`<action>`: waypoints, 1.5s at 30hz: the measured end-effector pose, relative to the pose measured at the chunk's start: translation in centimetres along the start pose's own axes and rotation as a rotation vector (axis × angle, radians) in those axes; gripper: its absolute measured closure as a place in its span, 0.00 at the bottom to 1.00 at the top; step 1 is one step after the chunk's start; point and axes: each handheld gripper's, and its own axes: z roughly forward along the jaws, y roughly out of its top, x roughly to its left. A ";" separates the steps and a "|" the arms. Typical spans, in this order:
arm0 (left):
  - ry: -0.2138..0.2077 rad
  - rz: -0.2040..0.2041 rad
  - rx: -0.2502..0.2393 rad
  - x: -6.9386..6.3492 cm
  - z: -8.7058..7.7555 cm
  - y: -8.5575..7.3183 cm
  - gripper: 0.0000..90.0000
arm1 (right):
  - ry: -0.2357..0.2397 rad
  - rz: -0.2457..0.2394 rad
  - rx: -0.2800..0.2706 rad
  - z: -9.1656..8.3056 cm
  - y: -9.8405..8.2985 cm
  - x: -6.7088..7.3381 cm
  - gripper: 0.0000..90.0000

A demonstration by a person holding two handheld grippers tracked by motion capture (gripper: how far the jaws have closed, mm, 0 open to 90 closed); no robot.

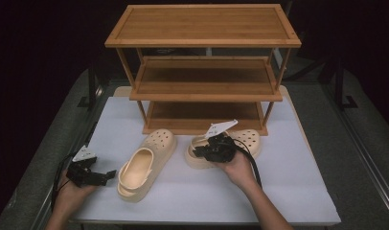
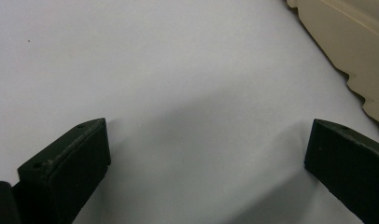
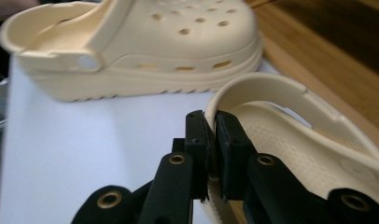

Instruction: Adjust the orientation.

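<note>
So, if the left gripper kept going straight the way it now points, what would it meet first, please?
Probably the near clog: the left gripper is open and aims across bare white table at its heel side. In the left gripper view, the cream sole lies slightly off-centre, so it might just graze it.

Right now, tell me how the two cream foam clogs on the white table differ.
The left cream foam clog lies free, angled, nearer the table's front; the right cream foam clog sits closer to the wooden rack, its heel rim pinched by the right gripper. Both have perforated toes and stand upright.
</note>
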 end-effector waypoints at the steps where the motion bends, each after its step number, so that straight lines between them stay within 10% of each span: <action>1: 0.000 0.000 0.000 0.0 0.0 0.0 0.00 | 0.008 -0.005 -0.002 -0.3 -0.3 0.2 0.93; 29: 0.003 -0.001 -0.005 -0.1 0.0 0.0 0.00 | 0.053 -0.021 -0.061 -7.5 -5.1 4.1 0.78; 37: 0.004 -0.002 -0.005 -0.1 0.0 0.0 0.00 | -0.134 0.094 -0.090 -12.5 -8.6 -0.4 0.99; 45: 0.002 -0.003 -0.005 -0.1 0.0 0.0 0.00 | -0.290 0.227 0.011 -12.6 -12.1 -5.9 1.00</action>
